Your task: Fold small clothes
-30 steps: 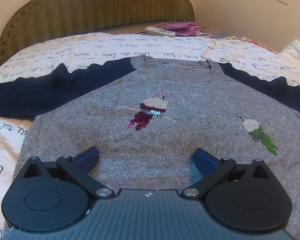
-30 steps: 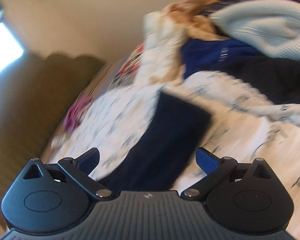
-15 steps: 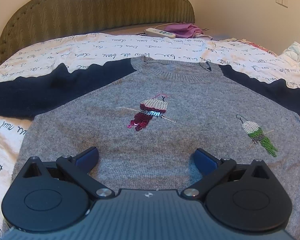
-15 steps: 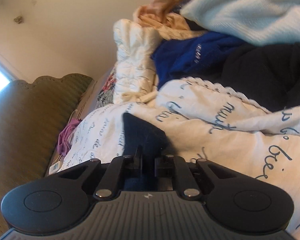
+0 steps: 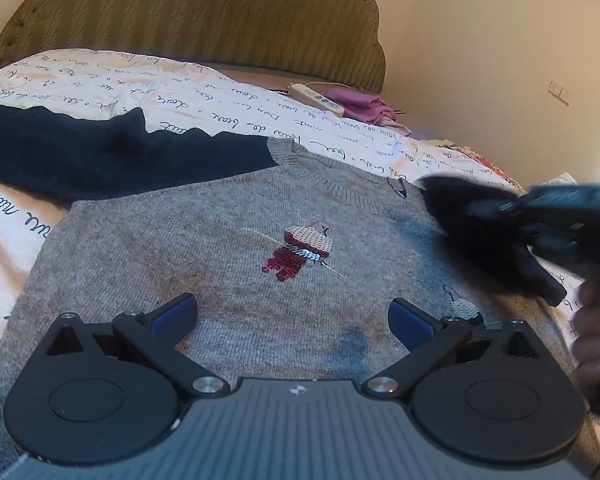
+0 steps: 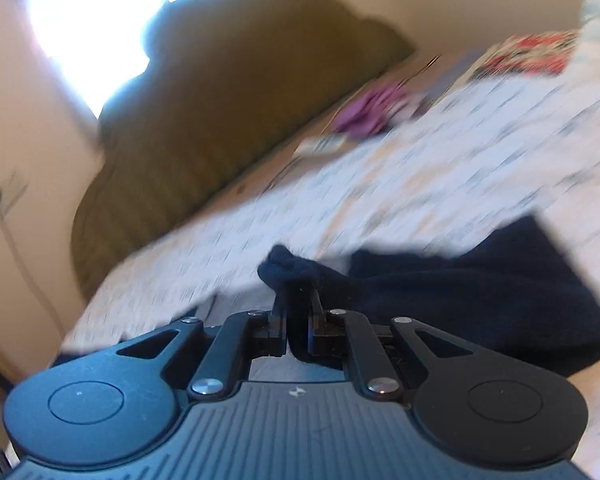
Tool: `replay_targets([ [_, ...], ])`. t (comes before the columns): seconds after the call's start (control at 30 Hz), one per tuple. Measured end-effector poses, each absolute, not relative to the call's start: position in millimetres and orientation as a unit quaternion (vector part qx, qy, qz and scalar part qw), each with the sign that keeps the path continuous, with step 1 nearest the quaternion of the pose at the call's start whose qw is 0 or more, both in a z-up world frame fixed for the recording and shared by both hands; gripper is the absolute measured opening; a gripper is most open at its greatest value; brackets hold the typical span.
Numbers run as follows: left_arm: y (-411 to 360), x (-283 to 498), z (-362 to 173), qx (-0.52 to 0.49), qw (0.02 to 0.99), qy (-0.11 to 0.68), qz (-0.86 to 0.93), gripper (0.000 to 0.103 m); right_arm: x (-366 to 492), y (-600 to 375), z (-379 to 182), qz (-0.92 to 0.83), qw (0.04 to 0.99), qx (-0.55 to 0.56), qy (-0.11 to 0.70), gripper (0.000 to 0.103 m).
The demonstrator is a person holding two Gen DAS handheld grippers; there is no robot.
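A small grey sweater (image 5: 204,256) with navy sleeves and sequinned birds lies flat on the bed. Its left navy sleeve (image 5: 80,156) stretches out to the left. My left gripper (image 5: 292,314) hovers open over the sweater's lower body, nothing between its blue pads. My right gripper (image 6: 298,300) is shut on the cuff of the right navy sleeve (image 6: 480,296), which trails off to the right in its view. In the left wrist view the right gripper (image 5: 500,208) comes in blurred from the right edge, carrying the sleeve (image 5: 460,200) over the sweater's right shoulder.
The bed is covered by a white quilt (image 5: 204,96) with handwriting print. An olive padded headboard (image 5: 204,16) stands behind. A white power strip (image 5: 316,98) and purple cloth (image 5: 360,106) lie near the headboard. A person's hand (image 5: 596,336) shows at the right edge.
My right gripper closed on the navy sleeve's cuff, then swung fast leftward with it over the sweater. The left gripper shifted a little and rolled, staying open.
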State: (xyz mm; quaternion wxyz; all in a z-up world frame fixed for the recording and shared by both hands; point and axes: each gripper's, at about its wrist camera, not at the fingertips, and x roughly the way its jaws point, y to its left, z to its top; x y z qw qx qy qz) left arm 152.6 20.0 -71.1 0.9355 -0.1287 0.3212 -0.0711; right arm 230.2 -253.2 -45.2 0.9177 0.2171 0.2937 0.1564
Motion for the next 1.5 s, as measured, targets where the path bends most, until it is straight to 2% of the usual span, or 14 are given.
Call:
replay_targets([
  [0.07,20.0,152.3,-71.0,-0.126,0.936,0.321,-0.071,0.103,229.8,-219.5,-59.5,0.142,0.927,0.160,0.308,0.009],
  [0.13,19.1,152.2,-71.2,-0.124,0.936,0.322,-0.071,0.103,230.3,-205.8,-68.7,0.129,0.925,0.138,0.329,0.015],
  [0.23,20.8,153.5,-70.7,-0.125,0.936,0.321,-0.072,0.103,213.8,-216.7,-59.8,0.140,0.924,0.150,0.323,0.037],
  [0.3,20.8,153.3,-64.9,-0.129,0.935,0.322,-0.071,0.103,189.9,-230.8,-49.2,0.142,0.932,0.176,0.283,0.073],
  [0.37,24.1,156.8,-51.4,-0.168,0.928,0.319,-0.089,0.103,160.0,-246.5,-46.2,0.142,0.941,0.184,0.244,0.081],
  [0.53,22.6,216.0,-37.3,-0.349,0.839,0.375,-0.182,0.103,139.7,-258.3,-75.1,0.110,0.943,0.153,0.274,0.081],
  [0.63,3.1,257.2,-47.0,-0.355,0.815,0.415,-0.197,0.097,140.2,-262.5,-83.2,0.111,0.938,0.168,0.283,0.081],
  [0.7,-12.0,276.1,-54.3,-0.343,0.806,0.436,-0.207,0.088,142.1,-263.4,-85.8,0.113,0.936,0.172,0.287,0.081],
  [0.77,-28.0,287.9,-63.2,-0.331,0.797,0.457,-0.214,0.068,140.1,-267.1,-87.4,0.117,0.934,0.184,0.284,0.081],
  [0.9,-57.8,300.6,-71.5,-0.272,0.817,0.466,-0.203,0.043,140.6,-276.1,-90.0,0.125,0.928,0.210,0.280,0.081],
  [0.93,-63.1,303.0,-72.2,-0.253,0.825,0.465,-0.196,0.021,140.8,-277.4,-90.5,0.126,0.927,0.215,0.280,0.081],
  [0.97,-66.0,306.1,-73.3,-0.239,0.829,0.469,-0.189,0.006,140.9,-278.1,-90.9,0.127,0.927,0.218,0.279,0.081],
  [1.27,-30.6,276.8,-12.9,-0.149,0.900,0.375,-0.167,0.005,141.4,-280.1,-93.3,0.131,0.924,0.229,0.276,0.081],
  [1.5,41.4,280.1,-34.3,-0.133,0.902,0.405,-0.066,0.005,141.7,-281.9,-93.9,0.132,0.924,0.228,0.278,0.081],
])
